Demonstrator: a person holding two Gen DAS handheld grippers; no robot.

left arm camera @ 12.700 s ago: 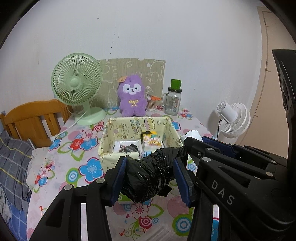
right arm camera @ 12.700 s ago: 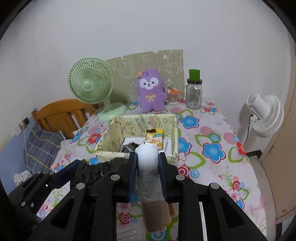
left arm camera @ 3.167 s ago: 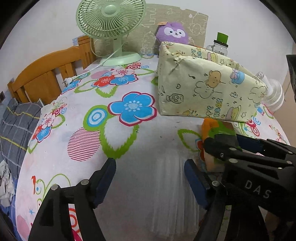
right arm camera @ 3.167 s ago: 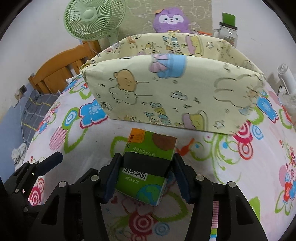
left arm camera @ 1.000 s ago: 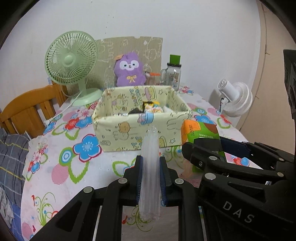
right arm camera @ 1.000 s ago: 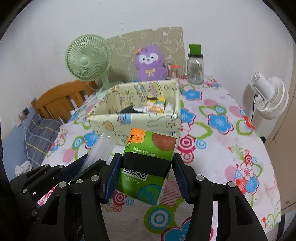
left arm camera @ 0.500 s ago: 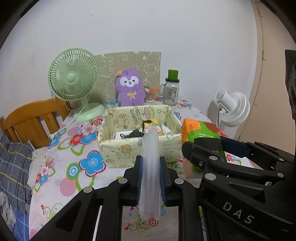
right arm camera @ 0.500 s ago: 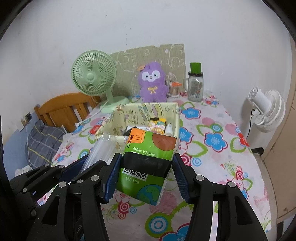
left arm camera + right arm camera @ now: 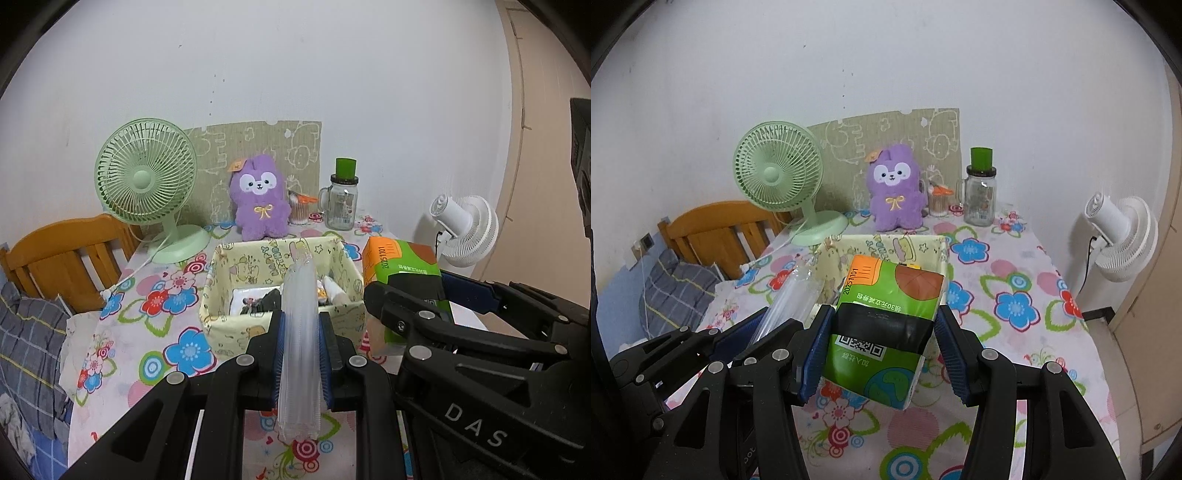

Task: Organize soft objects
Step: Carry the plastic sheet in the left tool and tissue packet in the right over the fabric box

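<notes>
My left gripper (image 9: 300,356) is shut on a clear folded plastic pack (image 9: 299,332) and holds it upright above the table, in front of the yellow fabric storage box (image 9: 236,332). My right gripper (image 9: 881,354) is shut on a green tissue pack (image 9: 886,314), held in the air just before the same box (image 9: 923,245). The tissue pack also shows in the left wrist view (image 9: 402,266), and the plastic pack shows in the right wrist view (image 9: 790,299). The box holds several small items, among them a black bag (image 9: 271,299).
A green desk fan (image 9: 147,184), a purple plush toy (image 9: 260,199) and a glass jar with a green lid (image 9: 341,199) stand at the back of the floral table (image 9: 1015,306). A wooden chair (image 9: 62,254) is at left. A white fan (image 9: 463,229) is at right.
Both grippers have risen and drawn back from the box with their packs still held. More of the box's inside shows from above.
</notes>
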